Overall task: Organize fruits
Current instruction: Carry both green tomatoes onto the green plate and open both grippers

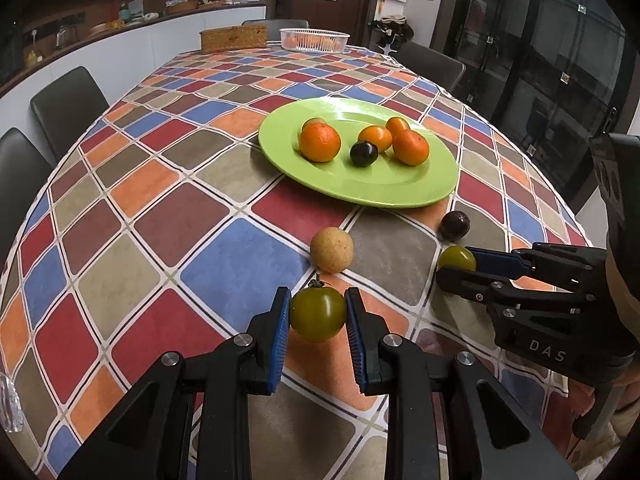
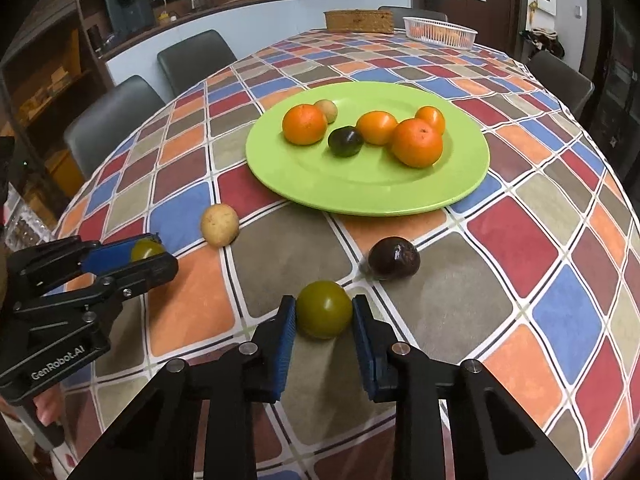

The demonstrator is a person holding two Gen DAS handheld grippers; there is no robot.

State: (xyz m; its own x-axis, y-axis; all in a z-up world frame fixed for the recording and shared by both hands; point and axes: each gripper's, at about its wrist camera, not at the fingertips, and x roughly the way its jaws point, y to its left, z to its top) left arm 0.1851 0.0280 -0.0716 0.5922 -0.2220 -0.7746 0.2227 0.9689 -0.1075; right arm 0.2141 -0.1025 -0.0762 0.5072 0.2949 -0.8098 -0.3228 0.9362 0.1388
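My left gripper (image 1: 318, 312) is shut on a green tomato with a stem (image 1: 318, 313), low over the tablecloth; it also shows in the right wrist view (image 2: 154, 256). My right gripper (image 2: 324, 316) is shut on a second green tomato (image 2: 324, 315), seen from the side in the left wrist view (image 1: 456, 264). A green plate (image 2: 360, 192) beyond holds several oranges (image 2: 416, 148), a dark plum (image 2: 345, 142) and a small tan fruit (image 2: 327, 110). A tan round fruit (image 2: 219, 225) and a dark wrinkled fruit (image 2: 394, 258) lie on the cloth before the plate.
The table has a checked cloth (image 2: 560, 240). A white basket (image 2: 440, 31) and a wicker box (image 2: 358, 21) stand at the far end. Dark chairs (image 2: 108, 120) line the left side and far right.
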